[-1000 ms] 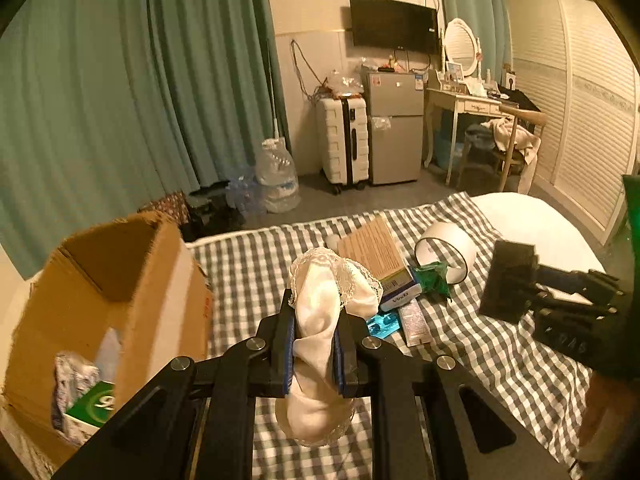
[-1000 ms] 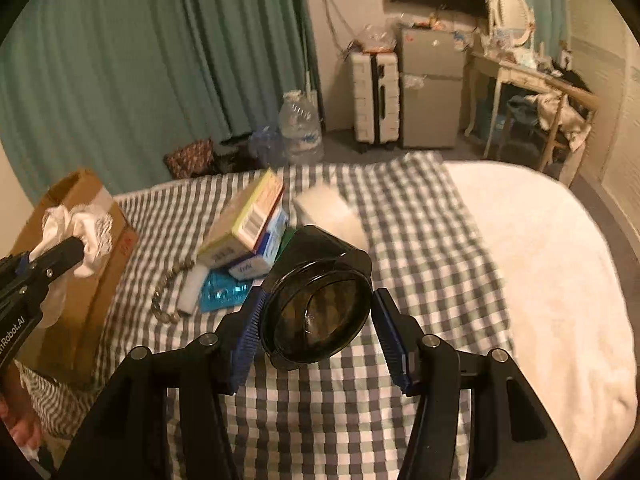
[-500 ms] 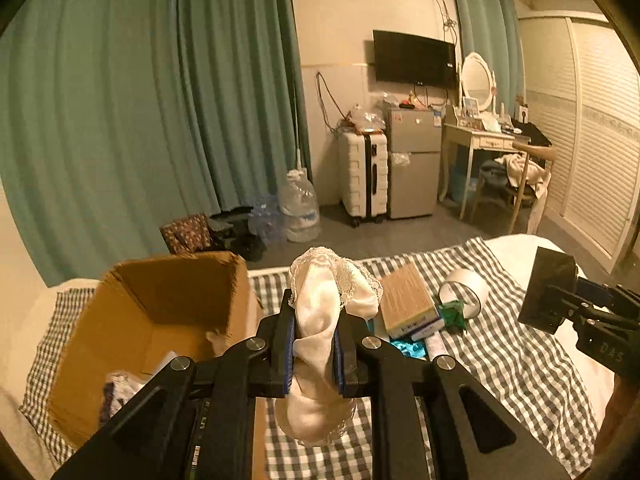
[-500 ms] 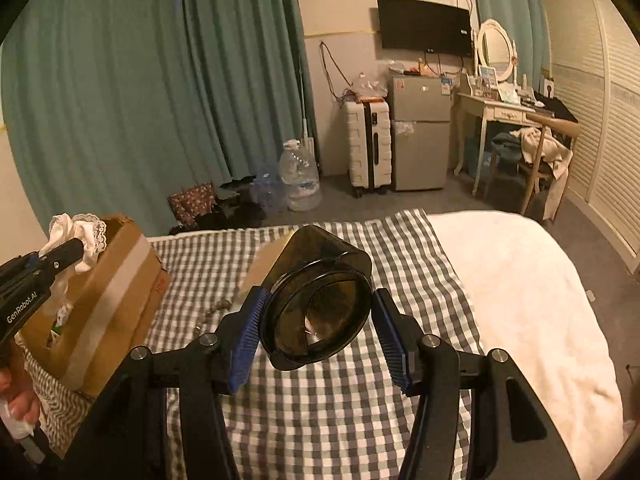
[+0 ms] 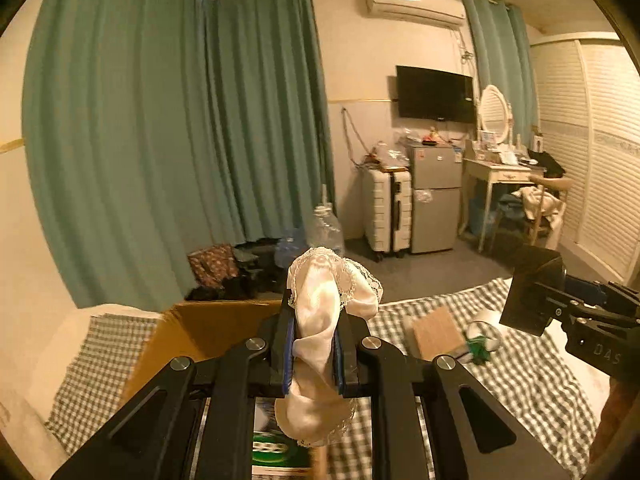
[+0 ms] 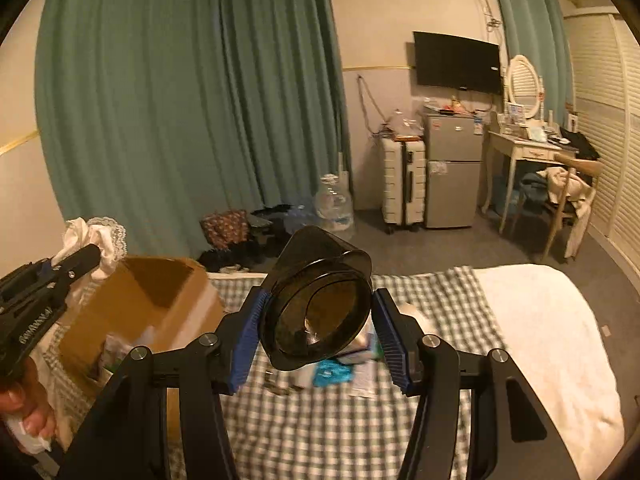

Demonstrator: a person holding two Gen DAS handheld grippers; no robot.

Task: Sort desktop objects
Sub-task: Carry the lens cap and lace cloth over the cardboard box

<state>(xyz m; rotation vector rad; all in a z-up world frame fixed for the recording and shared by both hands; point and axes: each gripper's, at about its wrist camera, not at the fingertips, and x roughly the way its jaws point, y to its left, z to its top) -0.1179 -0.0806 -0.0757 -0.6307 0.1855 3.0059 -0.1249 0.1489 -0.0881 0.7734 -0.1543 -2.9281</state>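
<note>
Plainly, the left claw [image 5: 312, 350], clamped on a lacy white cloth [image 5: 320, 320], hangs over the cardboard box [image 6: 160, 304] at lower left; the right claw [image 6: 318, 326] grips a dark cup [image 6: 320, 312] beside it.

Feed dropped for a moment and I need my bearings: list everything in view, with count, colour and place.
lace-trimmed cloth: 1, white, clamped in left gripper above the box
cup: 1, dark translucent, between right gripper's pads
cardboard box: 1, brown, open, bed's left side, items inside
checked cover: 1, green-white, on bed
flat boxes: small stack, tan top, on cover
blister pack: 1, teal, on cover
tape roll: 1, pale, beside the boxes
suitcase: 1, white, by far wall
fridge: 1, grey, beside suitcase
water jug: 1, clear, on floor
TV: 1, black, wall
left gripper: shut on cloth
right gripper: holding cup
</note>
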